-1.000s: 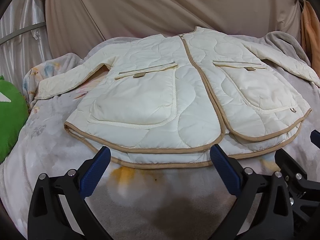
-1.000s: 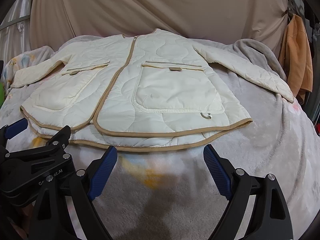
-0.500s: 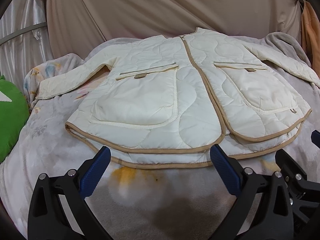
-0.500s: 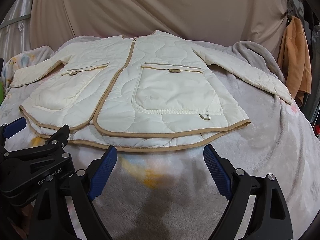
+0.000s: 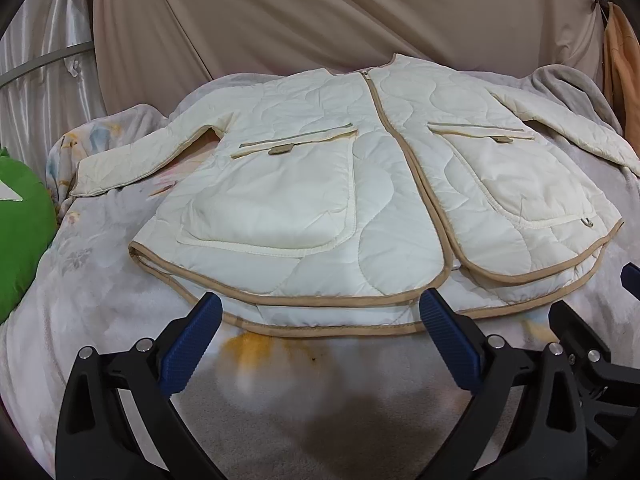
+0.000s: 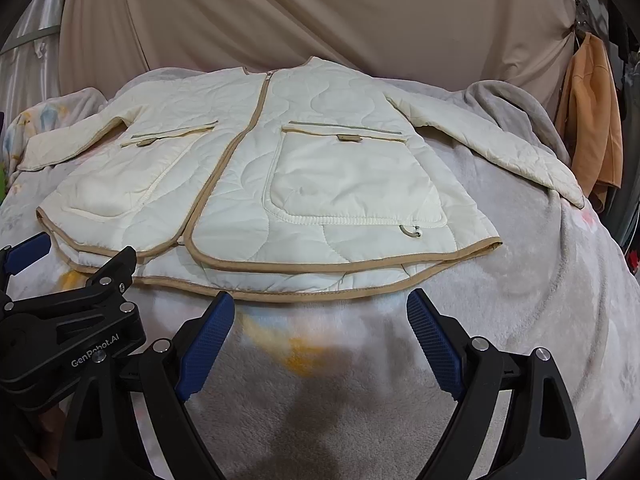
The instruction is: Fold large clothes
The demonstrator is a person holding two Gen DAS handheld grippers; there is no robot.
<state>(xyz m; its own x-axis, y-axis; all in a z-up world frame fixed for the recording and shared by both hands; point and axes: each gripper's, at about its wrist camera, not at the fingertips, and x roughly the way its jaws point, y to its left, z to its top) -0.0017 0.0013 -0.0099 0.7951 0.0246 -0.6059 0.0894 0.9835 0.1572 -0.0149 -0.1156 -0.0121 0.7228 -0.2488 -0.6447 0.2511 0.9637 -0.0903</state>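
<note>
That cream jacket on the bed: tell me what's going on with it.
A person holds a gripper in each hand. The quilted cream jacket lies spread flat, front up, sleeves out, on the blanket. The left gripper and right gripper are both open, near the hem, holding nothing. No fold is made yet.

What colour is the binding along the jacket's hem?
Tan, on the cream quilted jacket; clearest in the right wrist view.

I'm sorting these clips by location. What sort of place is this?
Probably a bedroom at home, arranged for recording. The cream quilted jacket lies spread on a soft surface covered with a plush blanket, likely a bed; a beige sheet hangs behind, and an orange garment hangs at the right.
</note>
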